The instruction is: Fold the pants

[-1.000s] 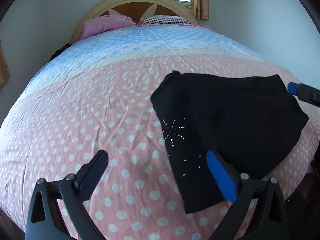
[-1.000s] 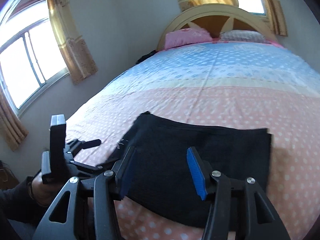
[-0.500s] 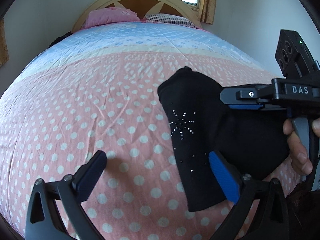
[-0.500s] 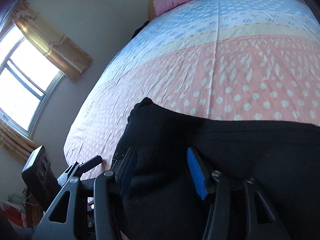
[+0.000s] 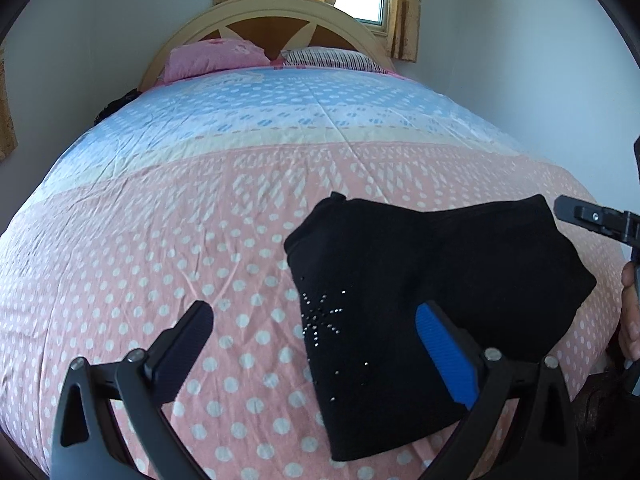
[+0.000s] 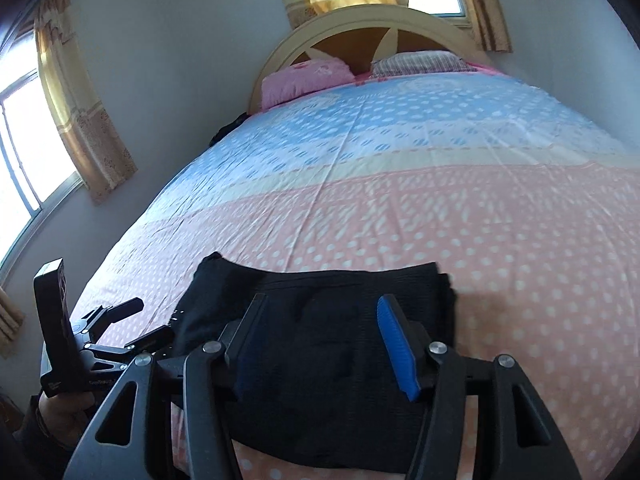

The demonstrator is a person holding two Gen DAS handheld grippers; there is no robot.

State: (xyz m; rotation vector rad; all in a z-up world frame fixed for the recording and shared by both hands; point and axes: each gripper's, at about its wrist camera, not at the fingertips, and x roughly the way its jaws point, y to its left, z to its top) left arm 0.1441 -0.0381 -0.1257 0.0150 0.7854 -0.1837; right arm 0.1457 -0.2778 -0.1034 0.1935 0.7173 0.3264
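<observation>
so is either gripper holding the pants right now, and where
Nothing is held. The left gripper and right gripper both hang open above the folded black pants, with no fabric between their fingers.

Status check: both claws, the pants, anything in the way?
Left claw open, empty, above the bedspread. Right claw open, empty, over the pants. Black pants folded compact near the bed's foot. Nothing on them.

In the left wrist view the right gripper [image 5: 592, 220] was cut off by the right edge, only one finger showing. The right gripper's fingers [image 6: 396, 344] hid the near part of the black pants [image 6: 320, 320]
</observation>
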